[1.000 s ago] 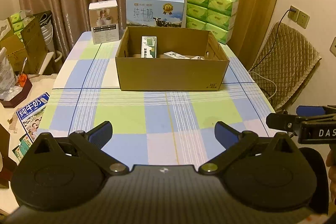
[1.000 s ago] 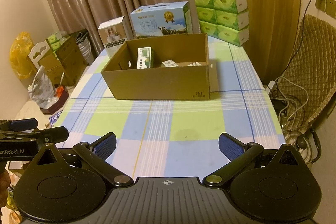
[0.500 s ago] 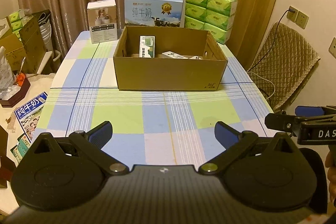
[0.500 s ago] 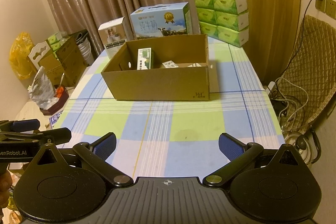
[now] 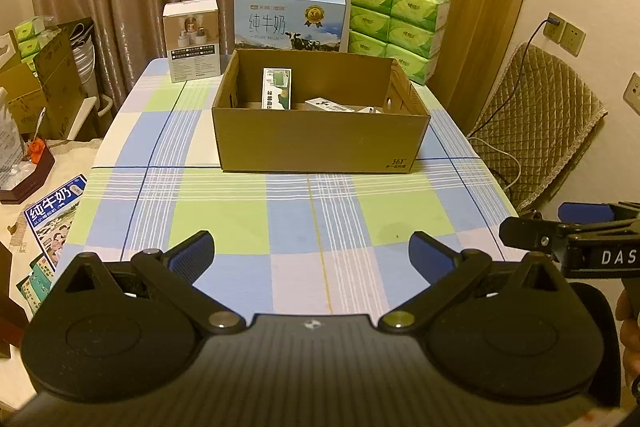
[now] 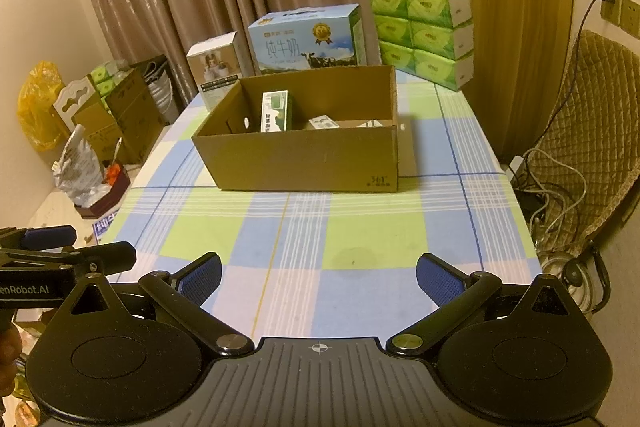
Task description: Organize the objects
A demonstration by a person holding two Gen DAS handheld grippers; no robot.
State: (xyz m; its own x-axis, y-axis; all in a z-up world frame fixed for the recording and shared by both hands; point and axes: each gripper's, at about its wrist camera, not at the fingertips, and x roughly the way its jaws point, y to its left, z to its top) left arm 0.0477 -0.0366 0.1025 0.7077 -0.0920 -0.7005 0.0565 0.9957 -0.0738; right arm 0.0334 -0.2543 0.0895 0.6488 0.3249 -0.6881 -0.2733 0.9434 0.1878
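Note:
An open brown cardboard box (image 5: 320,143) (image 6: 304,159) stands mid-table on the checked cloth (image 5: 248,211) (image 6: 304,227). Inside it a green-and-white milk carton (image 5: 276,89) (image 6: 275,111) stands upright at the left, and small white cartons (image 5: 329,105) (image 6: 324,123) lie flat to its right. My left gripper (image 5: 311,253) is open and empty above the table's near edge. My right gripper (image 6: 318,273) is open and empty, level with it. Each gripper shows at the other view's side: the right one (image 5: 576,239), the left one (image 6: 60,259).
Behind the box stand a white product box (image 5: 192,39), a blue milk case (image 5: 289,21) and stacked green tissue packs (image 5: 396,27). A quilted chair (image 5: 536,131) with cables is to the right. Boxes and bags (image 6: 112,115) crowd the floor to the left.
The left wrist view has shifted slightly, so the box sits a little further left in it. Both grippers stay open and empty; the right view is nearly unchanged.

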